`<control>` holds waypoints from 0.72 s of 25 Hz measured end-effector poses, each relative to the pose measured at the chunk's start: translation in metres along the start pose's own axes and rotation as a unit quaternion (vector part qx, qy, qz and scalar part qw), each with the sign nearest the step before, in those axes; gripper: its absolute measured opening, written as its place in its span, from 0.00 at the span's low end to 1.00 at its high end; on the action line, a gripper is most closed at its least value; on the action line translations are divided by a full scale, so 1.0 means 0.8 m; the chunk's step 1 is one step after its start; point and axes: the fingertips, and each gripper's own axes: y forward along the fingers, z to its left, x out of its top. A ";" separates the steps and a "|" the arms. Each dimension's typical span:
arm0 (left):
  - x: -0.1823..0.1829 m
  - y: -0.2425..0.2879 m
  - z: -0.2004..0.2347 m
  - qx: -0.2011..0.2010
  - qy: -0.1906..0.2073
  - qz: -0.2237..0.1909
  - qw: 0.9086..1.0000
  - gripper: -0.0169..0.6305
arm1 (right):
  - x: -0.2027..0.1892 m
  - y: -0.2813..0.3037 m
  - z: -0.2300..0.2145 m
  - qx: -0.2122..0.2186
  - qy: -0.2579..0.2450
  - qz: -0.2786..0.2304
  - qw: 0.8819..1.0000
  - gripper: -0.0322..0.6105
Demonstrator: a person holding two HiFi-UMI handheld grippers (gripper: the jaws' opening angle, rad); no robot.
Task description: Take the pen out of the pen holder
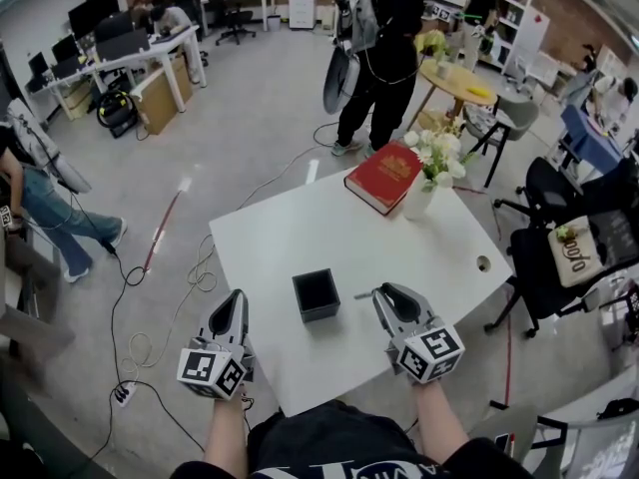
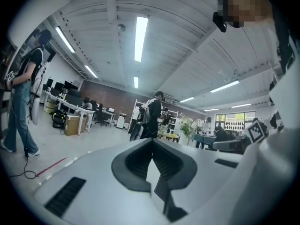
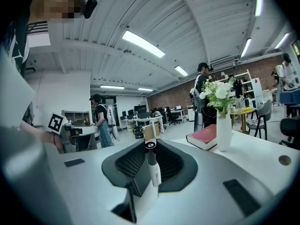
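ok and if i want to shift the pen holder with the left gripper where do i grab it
Grip the left wall of the pen holder, coming from above with one jaw inside and one outside. It stands upright, an open-topped square box with thin straight walls. That wall faces the left gripper, whose jaws are together, so open them first.

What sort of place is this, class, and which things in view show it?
Most likely an open-plan office or lab workspace: rows of desks with monitors, office chairs and white shelving stand across a wide floor before a brick back wall.
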 end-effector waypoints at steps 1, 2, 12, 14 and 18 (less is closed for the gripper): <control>0.001 0.001 0.000 0.000 -0.002 -0.001 1.000 0.03 | 0.000 0.001 0.000 0.000 0.001 0.000 1.000 0.18; 0.002 0.001 0.001 0.000 -0.006 -0.003 1.000 0.03 | 0.000 0.002 -0.001 0.001 0.001 0.000 1.000 0.18; -0.002 0.006 0.000 -0.003 -0.005 0.003 1.000 0.03 | 0.002 0.002 -0.004 -0.001 0.003 -0.001 1.000 0.18; -0.003 0.006 0.000 -0.004 -0.005 0.004 1.000 0.03 | 0.002 0.002 -0.005 -0.002 0.005 -0.001 1.000 0.18; -0.005 0.006 0.000 -0.004 -0.006 0.007 1.000 0.03 | 0.001 0.001 -0.006 -0.003 0.009 -0.002 1.000 0.18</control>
